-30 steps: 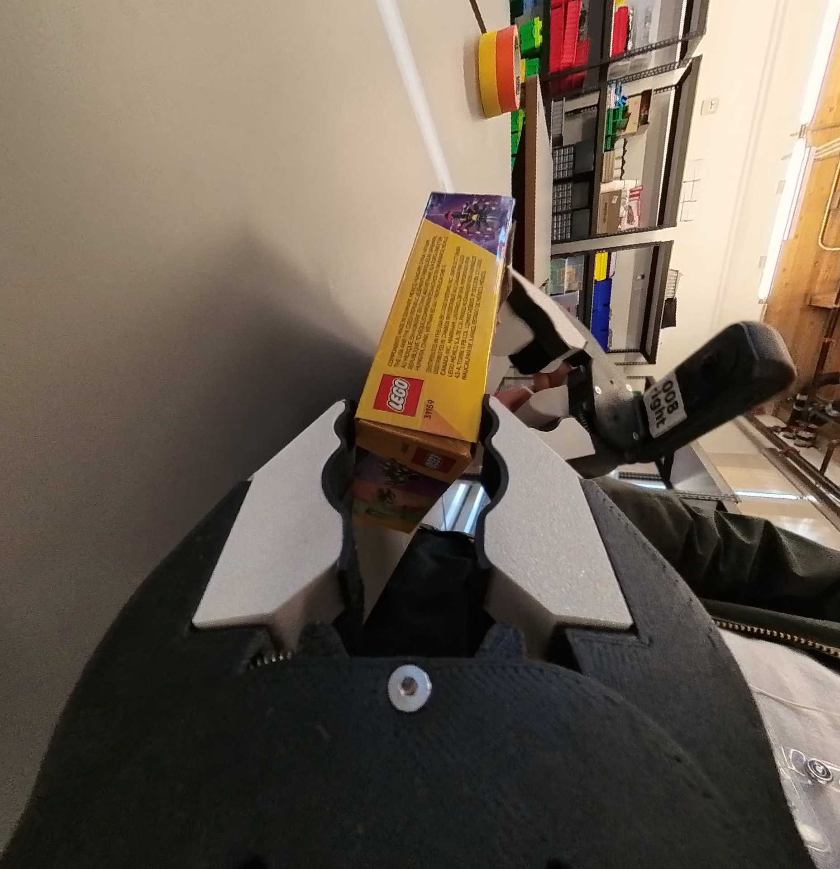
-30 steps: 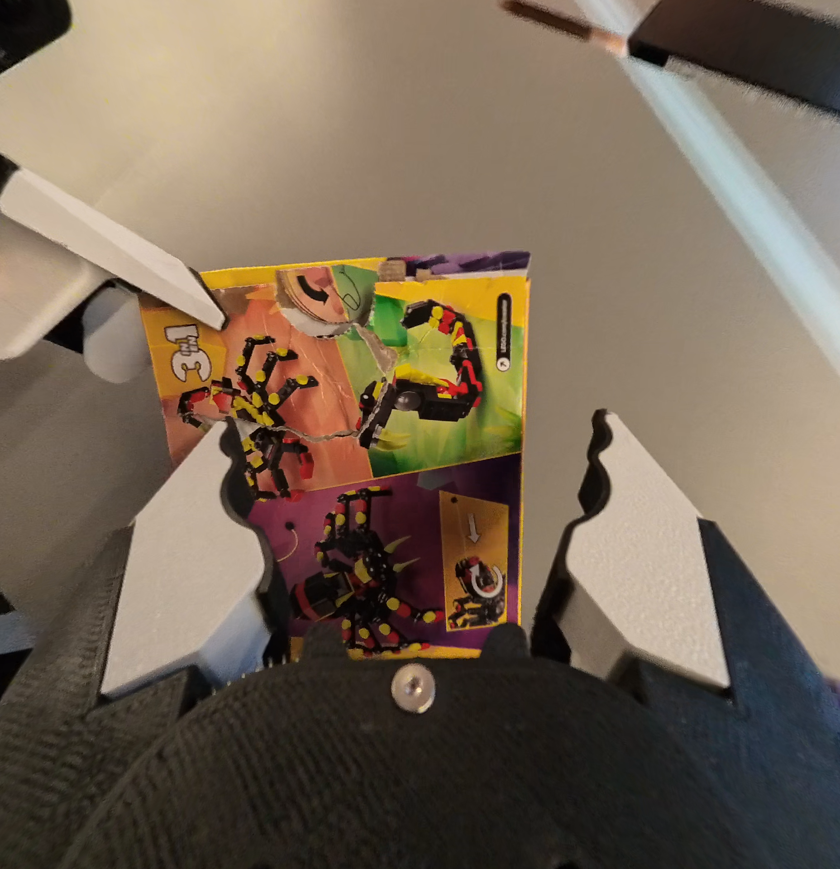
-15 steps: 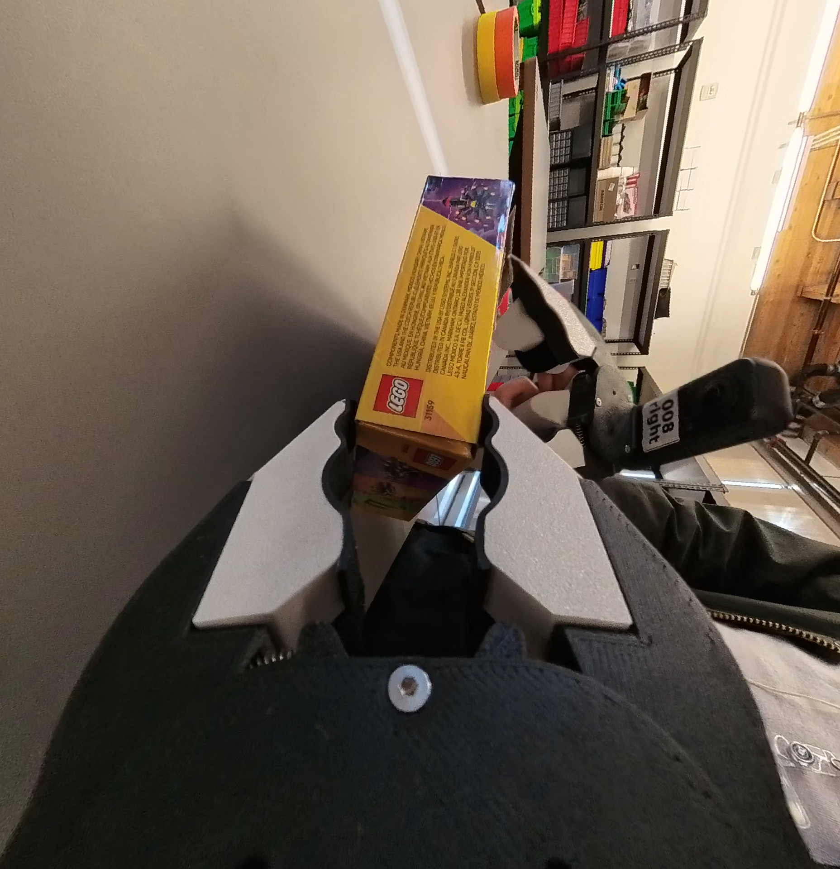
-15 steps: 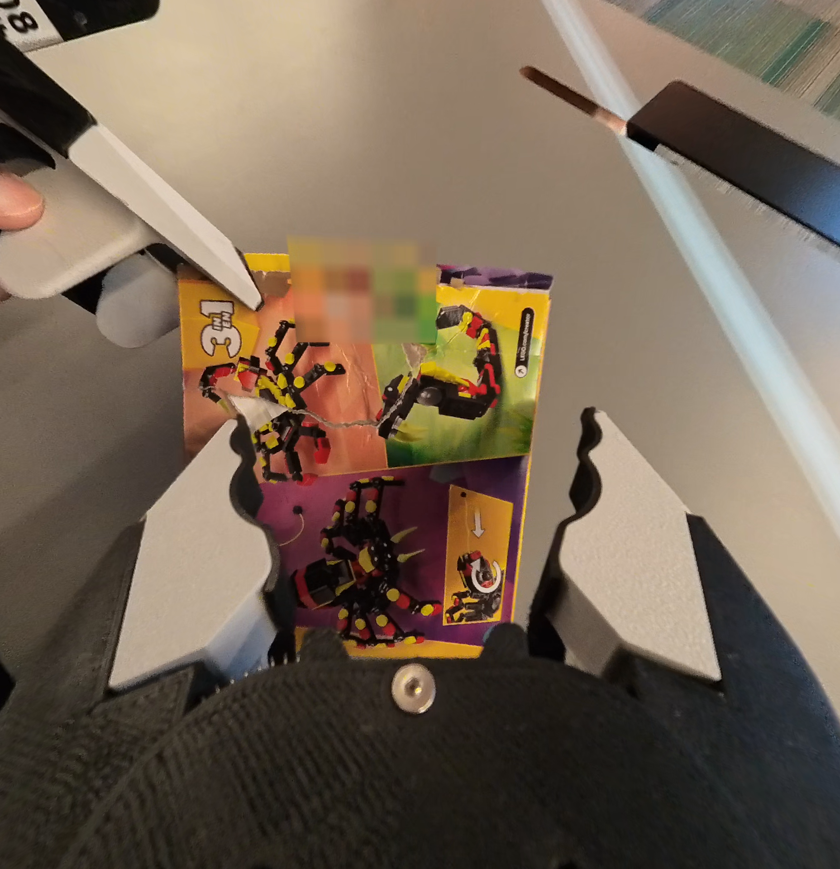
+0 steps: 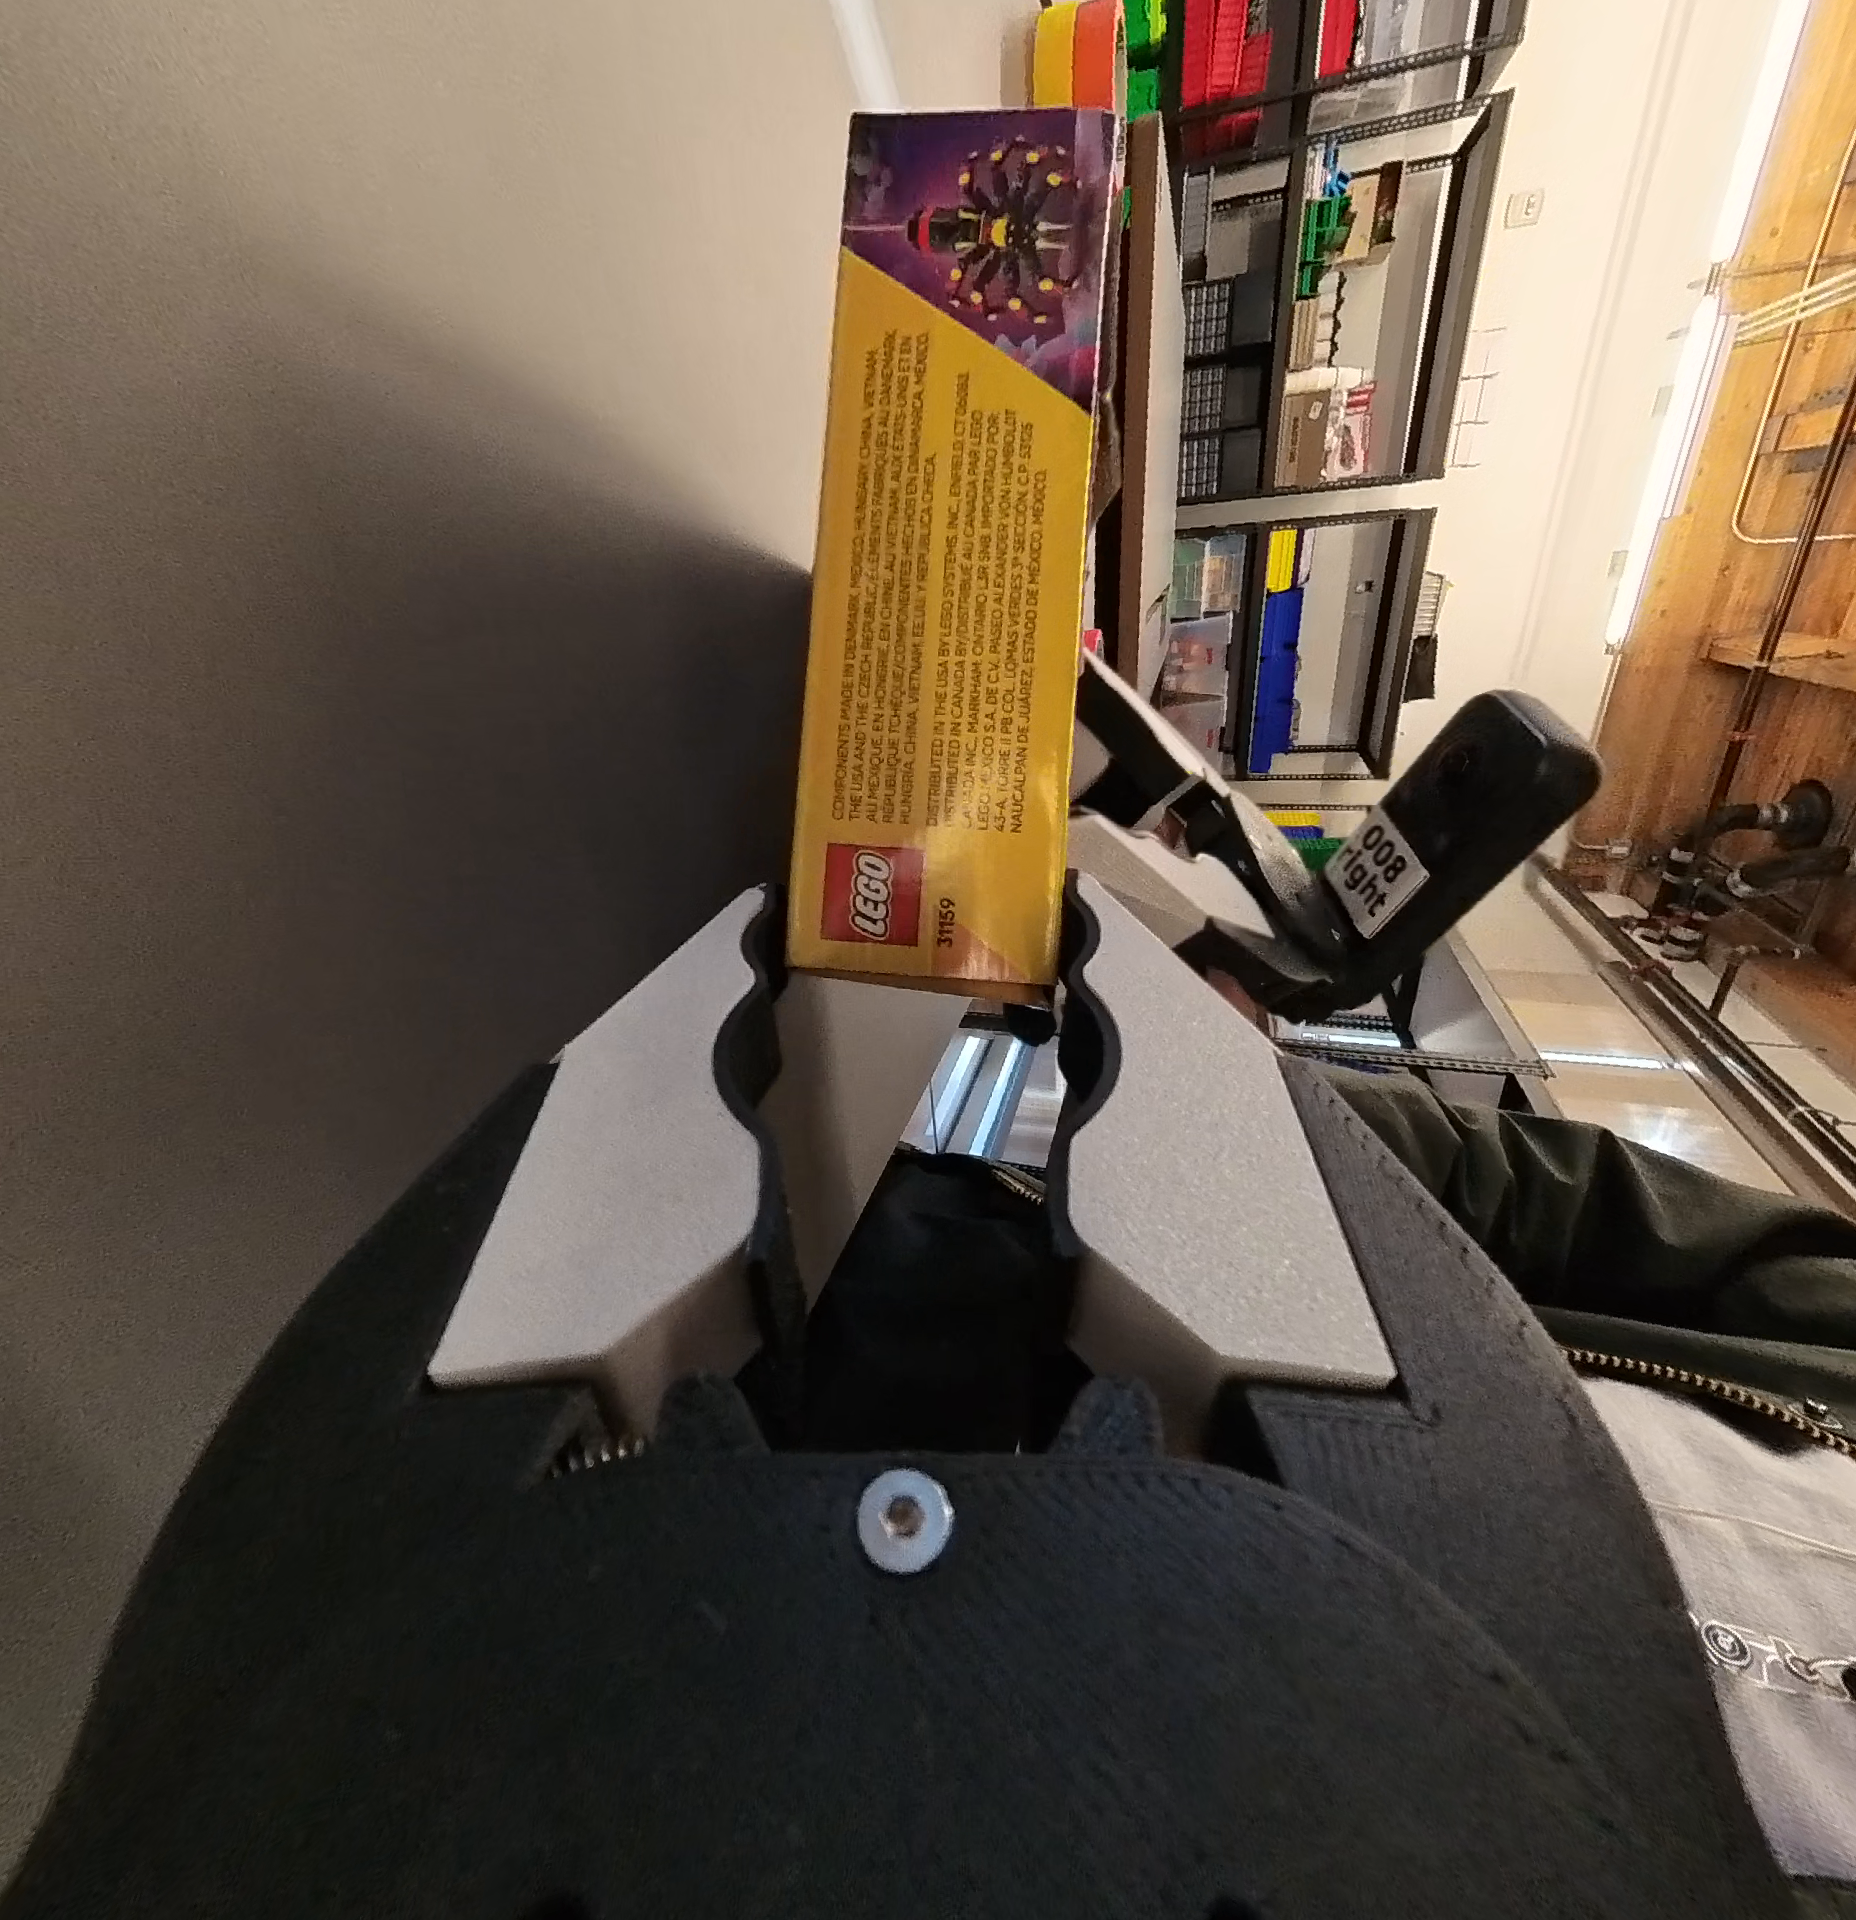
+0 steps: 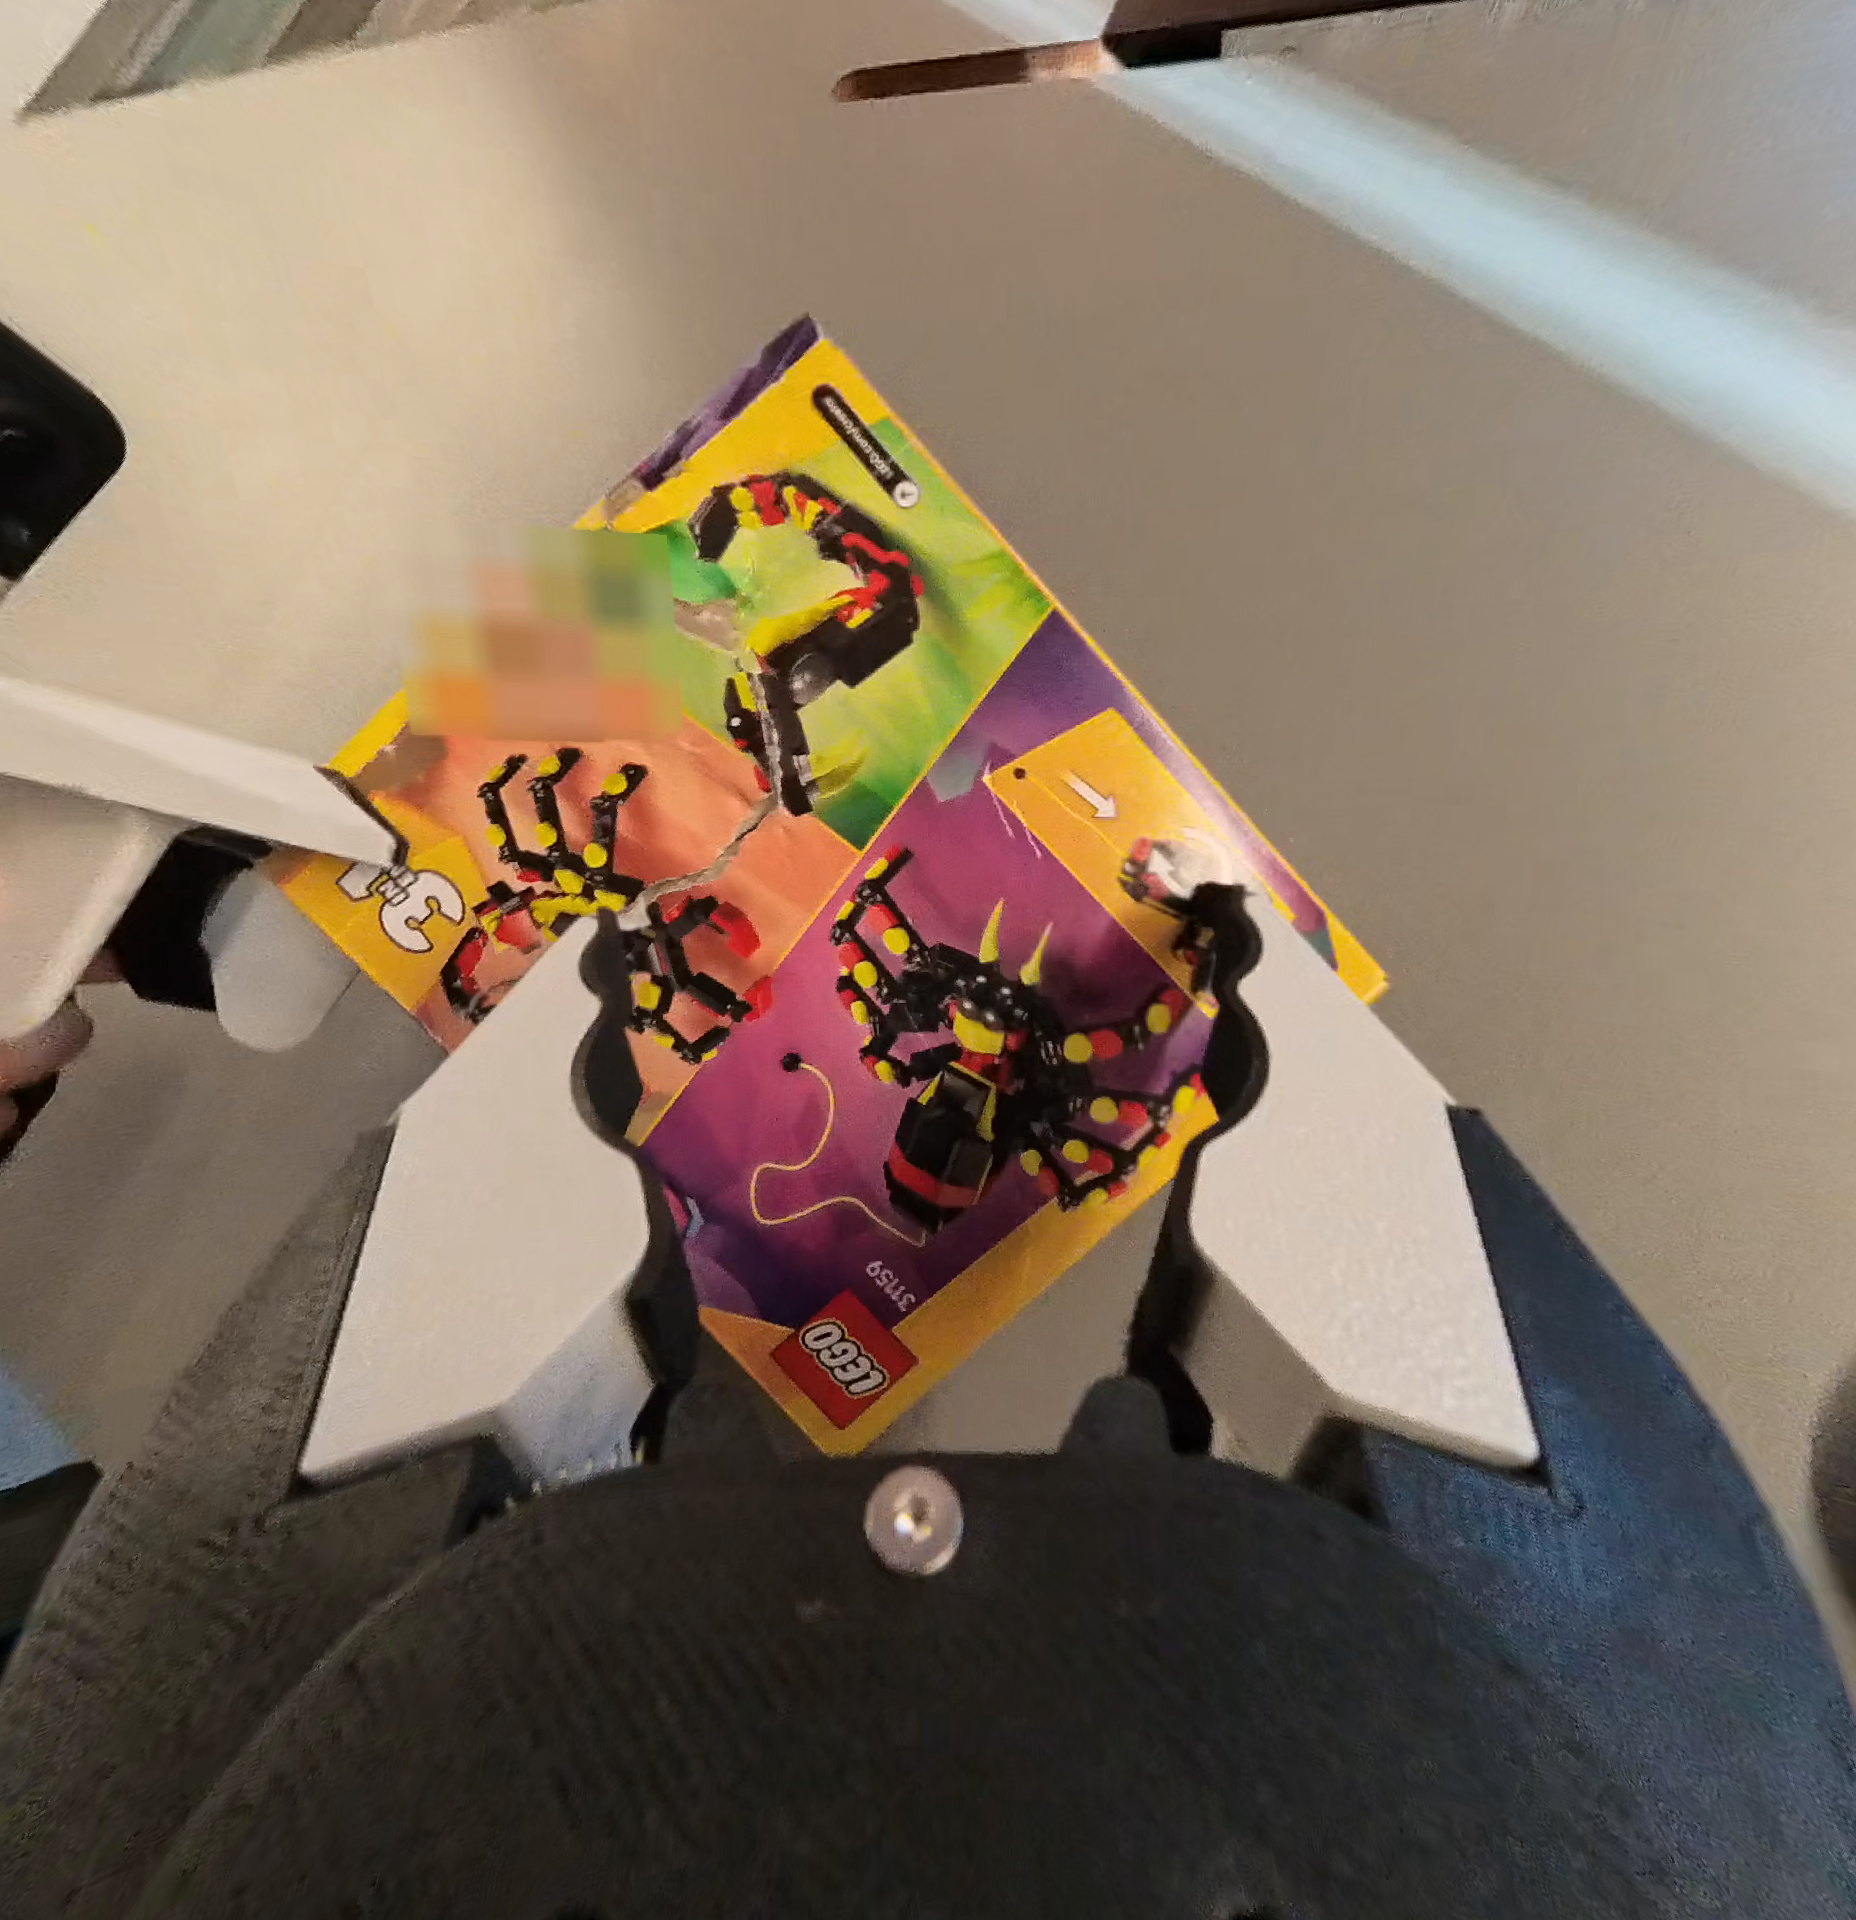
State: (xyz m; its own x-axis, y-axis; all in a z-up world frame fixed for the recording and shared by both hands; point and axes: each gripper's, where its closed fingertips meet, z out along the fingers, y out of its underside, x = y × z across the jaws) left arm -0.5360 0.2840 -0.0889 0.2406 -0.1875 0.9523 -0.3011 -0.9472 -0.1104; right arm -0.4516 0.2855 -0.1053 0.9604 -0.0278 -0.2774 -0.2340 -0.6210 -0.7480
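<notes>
Where bare, beige tabletop (image 5: 332, 312) beside toy box (image 5: 945, 623) in left claw (image 5: 919, 935); shelving (image 5: 1319, 312) beyond.

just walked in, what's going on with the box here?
A person holds a gripper in each hand over a plain grey tabletop. The left gripper has its jaws shut on one end of a yellow and purple cardboard toy box, holding it up off the table. The right gripper is open in front of the box's torn printed face, jaws not closed on it.
</notes>
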